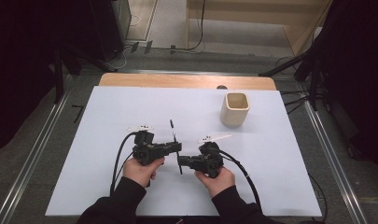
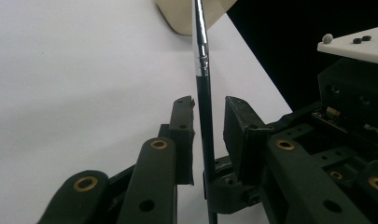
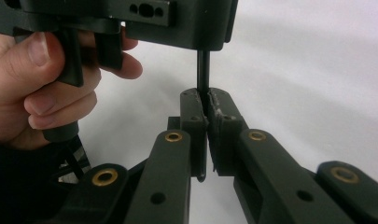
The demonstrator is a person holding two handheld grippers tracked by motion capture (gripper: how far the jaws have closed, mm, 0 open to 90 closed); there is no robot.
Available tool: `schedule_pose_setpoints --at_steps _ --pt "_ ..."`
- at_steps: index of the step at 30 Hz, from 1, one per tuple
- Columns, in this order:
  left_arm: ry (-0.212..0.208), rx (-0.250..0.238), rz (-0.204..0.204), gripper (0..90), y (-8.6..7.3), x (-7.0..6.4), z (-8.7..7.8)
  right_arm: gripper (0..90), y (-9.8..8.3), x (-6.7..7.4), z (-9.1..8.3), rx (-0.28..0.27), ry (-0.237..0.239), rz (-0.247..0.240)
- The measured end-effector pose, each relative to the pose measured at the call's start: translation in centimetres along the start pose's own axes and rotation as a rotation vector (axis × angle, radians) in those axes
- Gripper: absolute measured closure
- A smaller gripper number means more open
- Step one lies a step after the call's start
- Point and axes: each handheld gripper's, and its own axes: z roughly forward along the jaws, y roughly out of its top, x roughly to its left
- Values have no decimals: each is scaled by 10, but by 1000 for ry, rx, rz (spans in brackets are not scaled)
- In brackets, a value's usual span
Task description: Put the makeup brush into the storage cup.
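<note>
Right gripper point(image 3: 206, 105) hides the brush's point(image 2: 205, 121) lower handle.

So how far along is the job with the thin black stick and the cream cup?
Done: the thin black metal-tipped stick is off the white table. In hand: the right gripper is shut on it, while the left gripper has its jaws open around it, not touching. Left, probably: getting it into the cream square cup, which stands apart and looks empty.

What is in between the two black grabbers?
A thin black paintbrush stands between the left gripper and right gripper in the high view. The right one's jaws pinch its handle; the left one's jaws sit open around it.
</note>
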Motion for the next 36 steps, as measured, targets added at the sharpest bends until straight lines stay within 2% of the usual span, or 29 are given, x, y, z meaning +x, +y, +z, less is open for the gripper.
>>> schedule_pose_setpoints --at_steps 6,17,31,34,36 --pt "-10 1 -19 787 -1 1 1 874 -1 1 2 -1 2 -3" --pt "-19 1 -29 846 0 3 0 873 -1 2 2 -5 6 -6" --pt "-26 3 -36 853 0 3 0 870 -2 3 3 -7 7 -2" --pt "-30 12 -38 853 0 3 0 858 -2 2 3 -5 10 -2" --pt "-27 14 -30 854 1 3 -1 753 -2 2 3 -15 5 -17"
